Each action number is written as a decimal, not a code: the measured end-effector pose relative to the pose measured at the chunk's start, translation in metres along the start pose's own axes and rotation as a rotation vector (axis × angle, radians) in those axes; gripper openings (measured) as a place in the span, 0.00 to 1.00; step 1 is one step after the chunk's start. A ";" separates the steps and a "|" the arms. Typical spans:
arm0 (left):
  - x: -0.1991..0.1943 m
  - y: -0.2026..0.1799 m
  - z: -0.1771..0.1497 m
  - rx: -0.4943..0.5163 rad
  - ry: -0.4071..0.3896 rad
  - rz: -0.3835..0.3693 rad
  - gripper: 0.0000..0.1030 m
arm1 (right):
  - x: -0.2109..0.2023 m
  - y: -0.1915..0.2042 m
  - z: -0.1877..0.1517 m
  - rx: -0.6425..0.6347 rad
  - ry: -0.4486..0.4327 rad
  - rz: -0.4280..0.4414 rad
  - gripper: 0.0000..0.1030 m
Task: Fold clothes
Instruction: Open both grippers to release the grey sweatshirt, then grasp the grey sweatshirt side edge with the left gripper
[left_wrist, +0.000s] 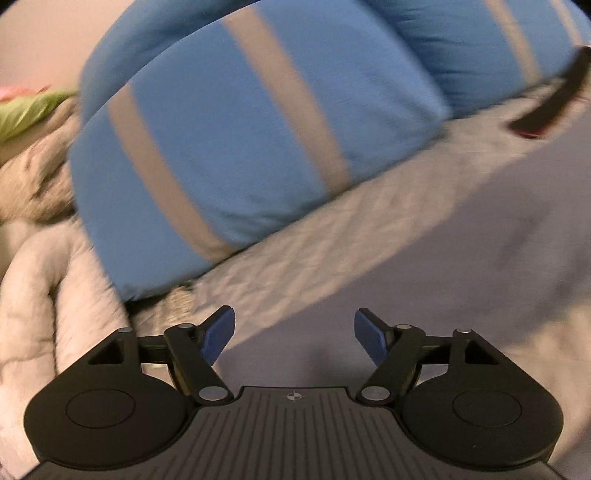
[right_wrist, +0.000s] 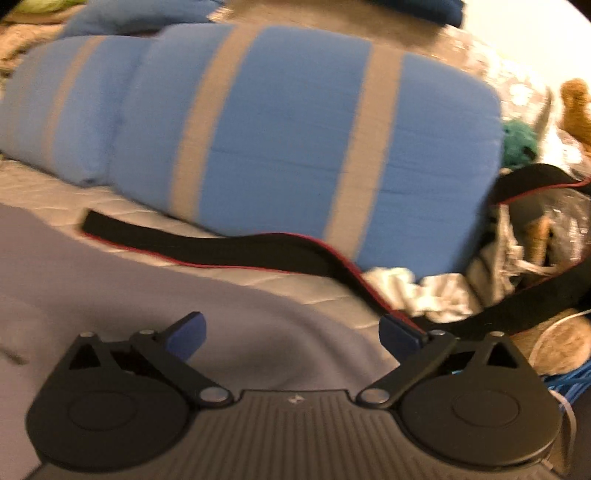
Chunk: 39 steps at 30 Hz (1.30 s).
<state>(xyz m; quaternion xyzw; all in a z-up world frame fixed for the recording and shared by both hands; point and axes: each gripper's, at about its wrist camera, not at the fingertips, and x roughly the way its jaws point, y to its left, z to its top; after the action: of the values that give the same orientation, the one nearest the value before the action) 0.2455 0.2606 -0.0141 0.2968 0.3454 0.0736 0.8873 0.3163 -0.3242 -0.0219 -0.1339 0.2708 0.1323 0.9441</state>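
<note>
1. On the bed (left_wrist: 332, 236), in the left wrist view, the left gripper (left_wrist: 294, 334) is hovering with its jaws released and nothing between them. A grey garment (left_wrist: 461, 280) is lying flat on the quilted bed cover under and ahead of the gripper. Beyond it, a blue pillow (left_wrist: 229, 147) with grey stripes is resting on the bed, with a second one behind it at upper right. A black strap (left_wrist: 554, 99) is showing at the right edge, and a crumpled blanket (left_wrist: 40, 266) is bunching at the left.

2. In the right wrist view, the right gripper (right_wrist: 291, 334) is also hanging with jaws released, holding nothing. The garment (right_wrist: 129, 295) is spreading under it toward the left. The strap (right_wrist: 240, 249), edged in red, is lying across the bed between garment and pillow (right_wrist: 295, 140), its right part running close past the right fingertip. Blurred clutter is sitting at the far right.
</note>
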 end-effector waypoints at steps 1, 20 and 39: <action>-0.009 -0.009 0.002 0.020 -0.013 -0.027 0.69 | -0.004 0.009 0.000 -0.009 -0.001 0.016 1.00; -0.056 -0.156 0.055 0.311 -0.211 -0.457 0.68 | -0.071 0.172 -0.021 0.006 -0.022 0.205 1.00; -0.011 -0.183 0.067 0.250 -0.163 -0.579 0.50 | -0.062 0.189 -0.055 0.286 -0.053 0.332 1.00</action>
<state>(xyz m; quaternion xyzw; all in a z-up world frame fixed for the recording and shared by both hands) 0.2675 0.0761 -0.0740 0.2978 0.3498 -0.2488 0.8527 0.1787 -0.1771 -0.0674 0.0514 0.2800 0.2496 0.9256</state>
